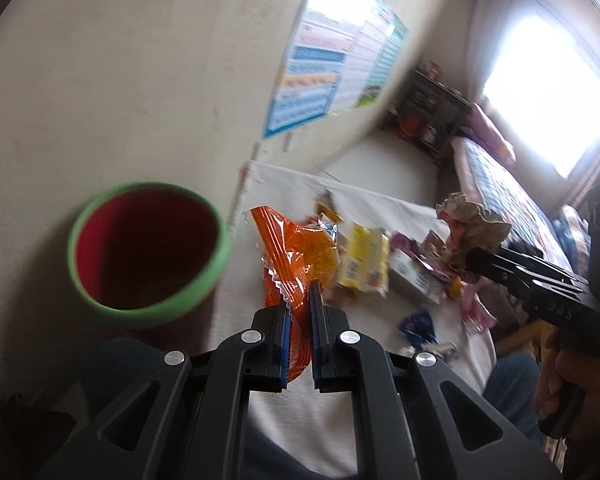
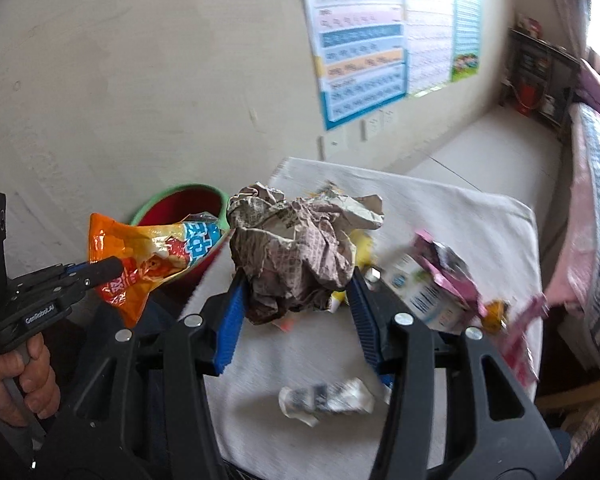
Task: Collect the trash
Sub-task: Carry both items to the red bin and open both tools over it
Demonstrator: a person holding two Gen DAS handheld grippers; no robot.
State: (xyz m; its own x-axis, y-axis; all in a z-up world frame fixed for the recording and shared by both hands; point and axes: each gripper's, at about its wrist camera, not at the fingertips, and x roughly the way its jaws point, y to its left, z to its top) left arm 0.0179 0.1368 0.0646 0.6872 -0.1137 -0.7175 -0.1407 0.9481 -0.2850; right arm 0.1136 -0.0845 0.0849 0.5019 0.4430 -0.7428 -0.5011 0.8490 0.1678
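Note:
My left gripper (image 1: 299, 292) is shut on an orange snack wrapper (image 1: 296, 256) and holds it in the air just right of a green-rimmed red bin (image 1: 148, 248). In the right wrist view the left gripper (image 2: 112, 270) holds the wrapper (image 2: 148, 256) in front of the bin (image 2: 180, 204). My right gripper (image 2: 296, 284) is shut on a crumpled newspaper ball (image 2: 296, 248) above the white table (image 2: 460, 216). It also shows in the left wrist view (image 1: 470, 258) with the paper ball (image 1: 472, 216).
More trash lies on the table: a yellow packet (image 1: 364, 260), a small white carton (image 2: 428, 292), pink wrappers (image 2: 444, 260) and a crumpled white wrapper (image 2: 324, 398). A poster (image 2: 360, 40) hangs on the wall. A bed (image 2: 596, 184) stands at the right.

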